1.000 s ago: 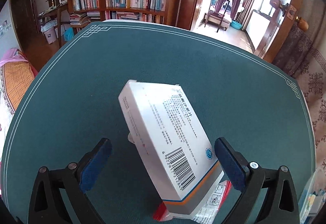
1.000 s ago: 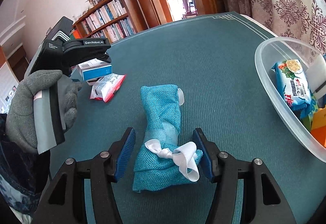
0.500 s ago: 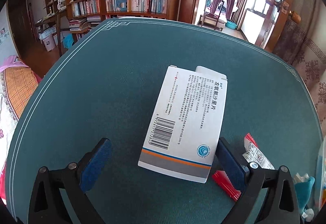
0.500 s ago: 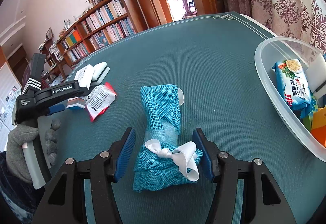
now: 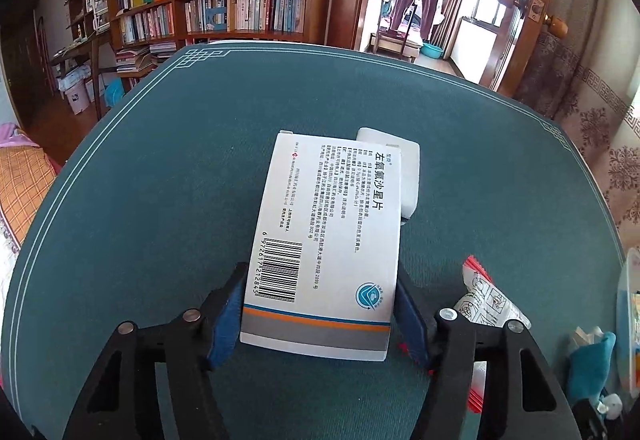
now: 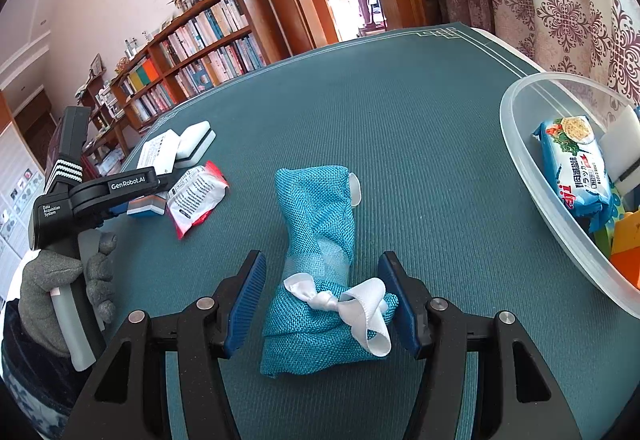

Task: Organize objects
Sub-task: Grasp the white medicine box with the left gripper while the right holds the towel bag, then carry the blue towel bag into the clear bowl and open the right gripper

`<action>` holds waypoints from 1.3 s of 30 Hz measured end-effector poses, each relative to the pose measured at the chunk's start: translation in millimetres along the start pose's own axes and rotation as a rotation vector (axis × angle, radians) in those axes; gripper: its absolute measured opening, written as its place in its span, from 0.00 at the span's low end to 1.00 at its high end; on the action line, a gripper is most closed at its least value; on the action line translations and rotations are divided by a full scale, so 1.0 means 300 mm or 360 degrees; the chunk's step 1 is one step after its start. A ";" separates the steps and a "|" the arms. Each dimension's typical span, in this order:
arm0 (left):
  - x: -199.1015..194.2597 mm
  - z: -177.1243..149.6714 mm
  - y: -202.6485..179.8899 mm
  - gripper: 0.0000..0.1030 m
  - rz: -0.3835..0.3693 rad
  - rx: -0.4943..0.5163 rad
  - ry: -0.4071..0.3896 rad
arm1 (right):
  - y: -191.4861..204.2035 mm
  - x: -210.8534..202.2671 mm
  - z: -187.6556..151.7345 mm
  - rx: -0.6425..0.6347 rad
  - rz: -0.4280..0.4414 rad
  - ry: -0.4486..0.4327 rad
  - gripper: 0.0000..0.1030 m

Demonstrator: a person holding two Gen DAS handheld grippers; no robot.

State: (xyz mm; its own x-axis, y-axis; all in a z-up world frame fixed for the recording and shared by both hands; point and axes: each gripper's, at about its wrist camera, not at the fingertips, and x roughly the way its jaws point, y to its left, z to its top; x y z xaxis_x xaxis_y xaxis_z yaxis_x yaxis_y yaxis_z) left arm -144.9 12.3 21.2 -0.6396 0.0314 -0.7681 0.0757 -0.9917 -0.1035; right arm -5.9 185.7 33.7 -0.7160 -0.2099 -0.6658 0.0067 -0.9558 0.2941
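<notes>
Both fingers (image 5: 408, 310) closing on box (image 5: 328, 236)

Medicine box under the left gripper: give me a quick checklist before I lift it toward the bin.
1. Medicine box between the left gripper pads: ok, jaws closing on its barcode end.
2. Firm pinch on both sides: cannot tell; the pads sit at the box edges.
3. White block under the box's far end: not ok, the box rests partly on it and may drag it.
4. Red-edged sachet beside the right-hand finger: ok, outside the jaws.
5. Teal pouch between the right gripper pads: cannot tell if gripped; gaps show.
6. Clear bin has room: ok.
</notes>
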 end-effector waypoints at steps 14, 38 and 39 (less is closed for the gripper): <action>-0.130 -0.079 0.042 0.66 -0.0039 -0.0056 -0.0109 | -0.011 0.004 -0.001 0.0010 0.0005 -0.0001 0.44; -0.228 -0.189 -0.012 0.65 -0.0194 0.0060 -0.0109 | -0.036 -0.135 0.031 0.0026 -0.0058 -0.0084 0.39; -0.229 -0.187 -0.018 0.65 -0.0199 0.0065 -0.0109 | -0.043 -0.150 0.036 0.0032 -0.0060 -0.0091 0.39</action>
State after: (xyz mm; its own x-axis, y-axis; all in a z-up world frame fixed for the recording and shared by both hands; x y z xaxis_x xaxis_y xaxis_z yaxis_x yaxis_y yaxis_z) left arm -58.3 22.4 39.2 -0.6931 0.1478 -0.7055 -0.0380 -0.9849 -0.1690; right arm 18.8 209.6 67.4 -0.7544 -0.1612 -0.6364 -0.0344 -0.9583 0.2836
